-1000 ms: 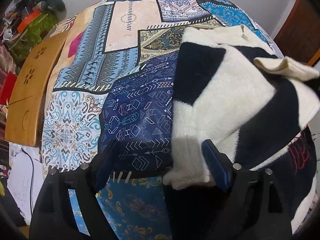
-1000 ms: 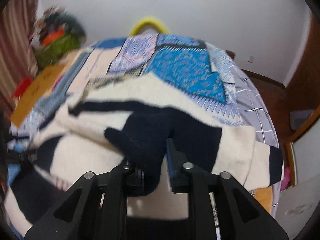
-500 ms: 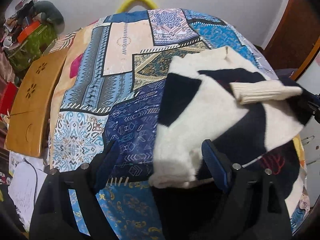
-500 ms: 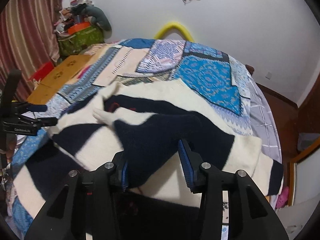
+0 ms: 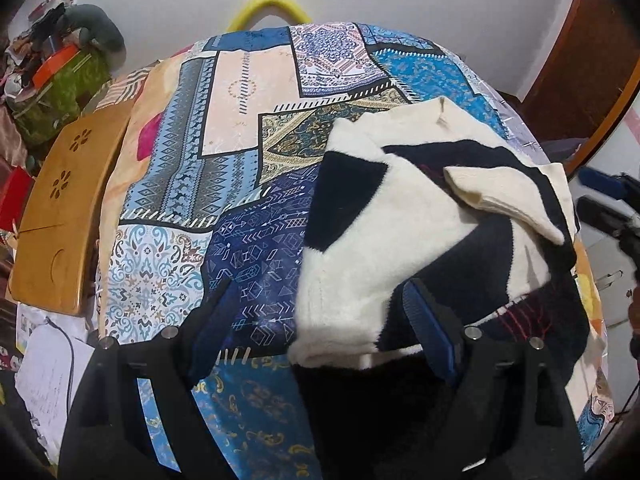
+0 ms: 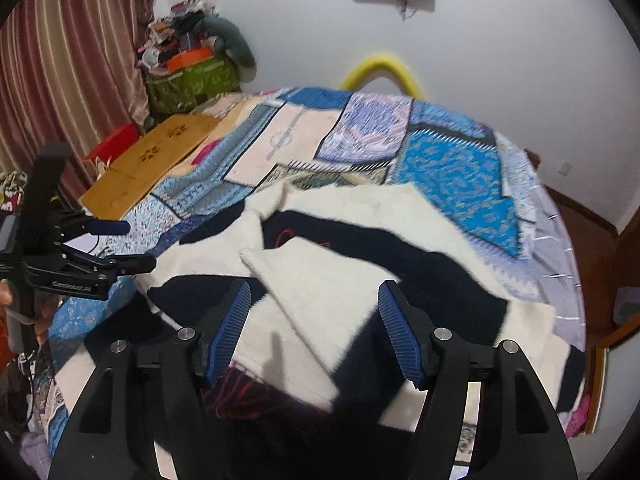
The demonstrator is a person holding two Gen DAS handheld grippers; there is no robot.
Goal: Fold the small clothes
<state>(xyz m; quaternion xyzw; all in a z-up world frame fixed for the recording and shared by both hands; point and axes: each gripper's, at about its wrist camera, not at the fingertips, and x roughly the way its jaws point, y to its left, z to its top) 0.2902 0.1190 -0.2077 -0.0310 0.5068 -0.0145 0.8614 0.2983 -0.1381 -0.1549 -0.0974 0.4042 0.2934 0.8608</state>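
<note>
Both grippers stand wide, holding nothing: right gripper [image 6: 314, 332], jaws just opening, leaves the fuzzy cream-and-navy sweater [image 6: 360, 248] with its cream sleeve [image 6: 316, 280] folded across; left gripper [image 5: 320, 328] hovers at nine o'clock.

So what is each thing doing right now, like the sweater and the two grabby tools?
Sweater: lying on the bed, partly folded, a cream sleeve laid across it.
Right gripper: open, jaws have just been opening, pads not pressing the sleeve below.
Left gripper: open wide, holding nothing, over the sweater's edge.
Patchwork bedspread: spread flat under the sweater.
Wooden lap table: lying beside the bed.
</note>
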